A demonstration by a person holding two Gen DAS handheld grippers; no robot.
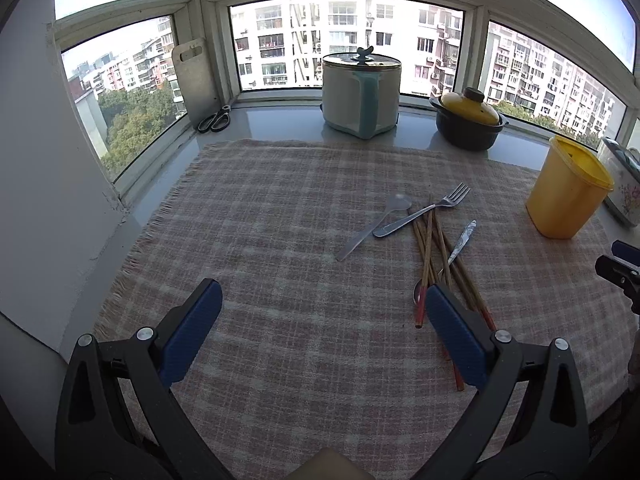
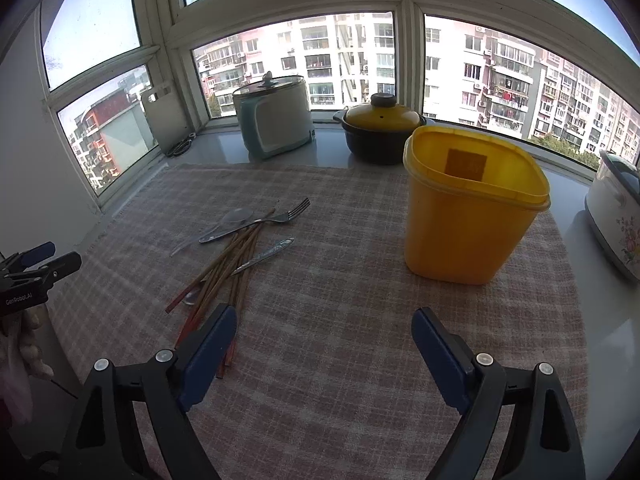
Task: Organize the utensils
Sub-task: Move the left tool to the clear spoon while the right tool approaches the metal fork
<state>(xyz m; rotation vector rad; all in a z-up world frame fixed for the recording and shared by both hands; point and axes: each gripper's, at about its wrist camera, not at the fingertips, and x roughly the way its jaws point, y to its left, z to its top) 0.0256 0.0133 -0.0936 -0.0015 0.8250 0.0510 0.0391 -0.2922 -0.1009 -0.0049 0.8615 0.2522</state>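
Note:
A pile of utensils lies on the checked cloth: a metal fork, a clear plastic spoon, several wooden chopsticks and a metal spoon with a patterned handle. The pile shows in the right wrist view too, with fork and chopsticks. An open yellow plastic tub stands upright to the right of the pile, also in the left wrist view. My left gripper is open and empty, left of the chopstick ends. My right gripper is open and empty, between pile and tub.
On the sill behind stand a white and teal cooker, a black pot with a yellow lid, scissors, a leaning cutting board and a floral white appliance at the right. Windows close off the back and left.

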